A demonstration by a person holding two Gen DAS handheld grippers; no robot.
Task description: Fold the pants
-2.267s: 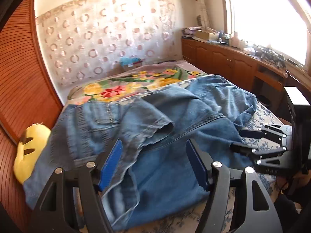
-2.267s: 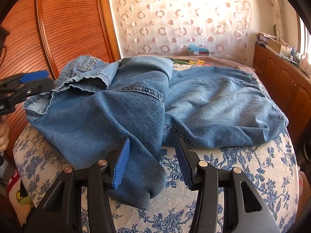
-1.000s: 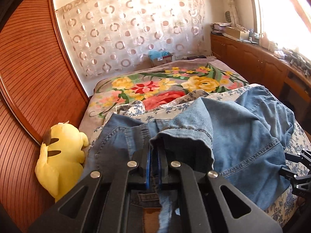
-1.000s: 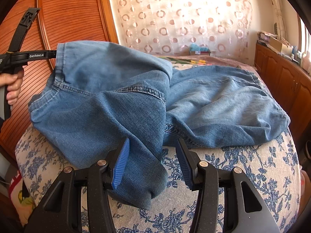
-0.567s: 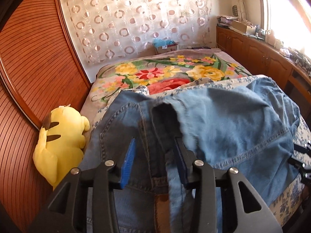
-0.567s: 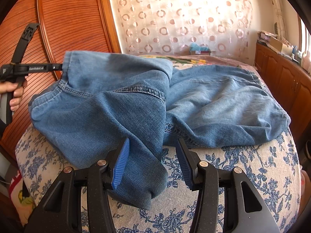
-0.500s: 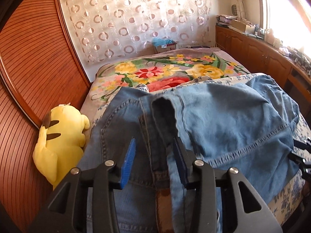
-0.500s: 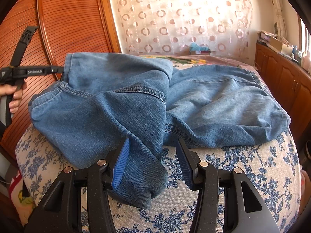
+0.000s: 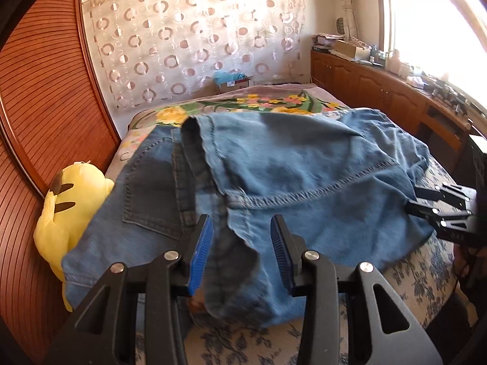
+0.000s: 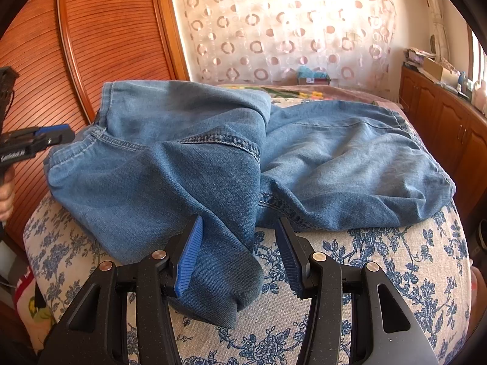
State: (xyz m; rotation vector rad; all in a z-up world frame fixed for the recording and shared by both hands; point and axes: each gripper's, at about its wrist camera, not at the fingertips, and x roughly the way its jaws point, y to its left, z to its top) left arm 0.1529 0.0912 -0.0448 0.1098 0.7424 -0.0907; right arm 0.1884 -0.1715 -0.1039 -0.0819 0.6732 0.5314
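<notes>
Blue jeans (image 9: 304,167) lie crumpled on the bed, one leg folded back over the seat with its back pocket showing. My left gripper (image 9: 240,243) stands open at the near edge of the jeans; a loose hem hangs between its blue pads (image 9: 201,252) without being pressed. In the right wrist view the jeans (image 10: 182,167) spread across the bed, and my right gripper (image 10: 239,255) is open around a thick fold of a leg, with a gap at the right pad. The left gripper (image 10: 36,143) shows at the left edge, the right gripper (image 9: 438,206) at the right edge.
A yellow plush toy (image 9: 67,206) lies between the bed and the ribbed wooden wardrobe (image 10: 106,45). Low wooden cabinets (image 9: 380,91) run along the right wall under the window. The blue-flowered bedspread (image 10: 365,273) covers the near end, a bright floral blanket (image 9: 258,103) the far end.
My left gripper has opened and let go of the jeans hem, then drawn back and down. The lifted leg has dropped onto the seat of the jeans. The right gripper has stayed still.
</notes>
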